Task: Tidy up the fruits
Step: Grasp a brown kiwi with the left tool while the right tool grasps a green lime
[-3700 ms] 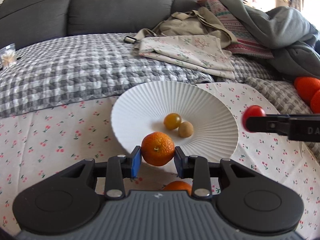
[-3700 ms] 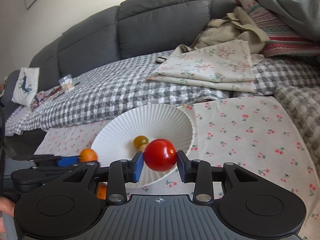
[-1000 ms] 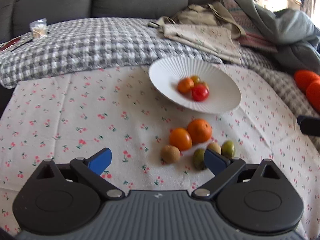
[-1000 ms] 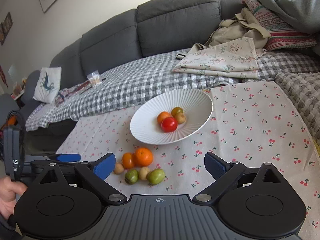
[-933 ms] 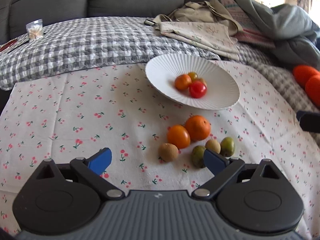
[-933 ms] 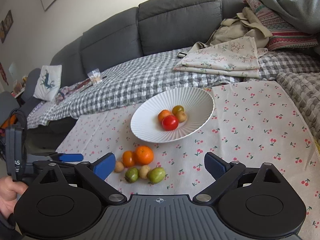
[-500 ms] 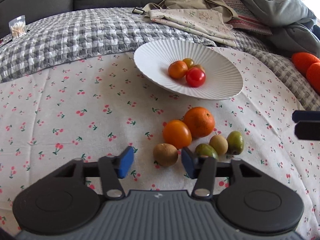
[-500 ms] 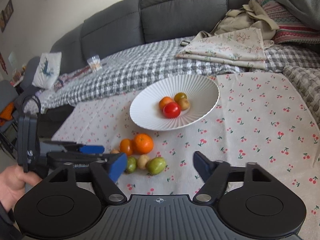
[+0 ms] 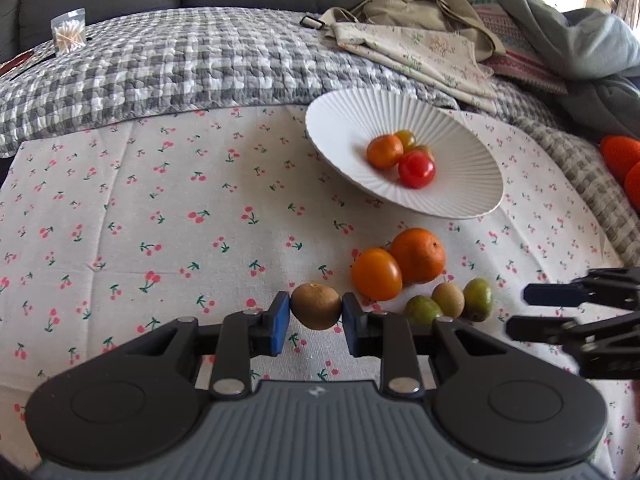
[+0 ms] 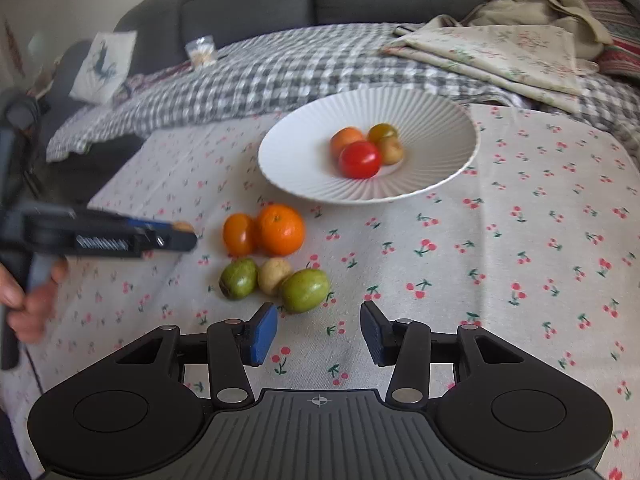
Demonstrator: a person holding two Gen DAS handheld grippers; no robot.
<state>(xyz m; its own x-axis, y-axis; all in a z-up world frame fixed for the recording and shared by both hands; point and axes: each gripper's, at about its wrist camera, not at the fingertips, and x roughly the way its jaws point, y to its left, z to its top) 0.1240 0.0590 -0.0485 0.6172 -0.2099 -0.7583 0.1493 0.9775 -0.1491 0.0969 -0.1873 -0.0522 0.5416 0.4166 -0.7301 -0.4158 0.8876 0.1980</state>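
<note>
On the cherry-print cloth (image 9: 160, 208), your left gripper (image 9: 316, 316) has just clamped its fingers on the brown kiwi (image 9: 316, 306), ready for the bowl (image 9: 472, 200), while your right gripper (image 10: 318, 334) closes w/ nothing between yet.

One white plate (image 10: 448, 120) ahead of the right hand-held gripper (image 10: 318, 334) holds four fruits; five fruits lie nearer it, one brown fruit (image 9: 316, 306) sits in the left hand-held gripper (image 9: 314, 320)
</note>
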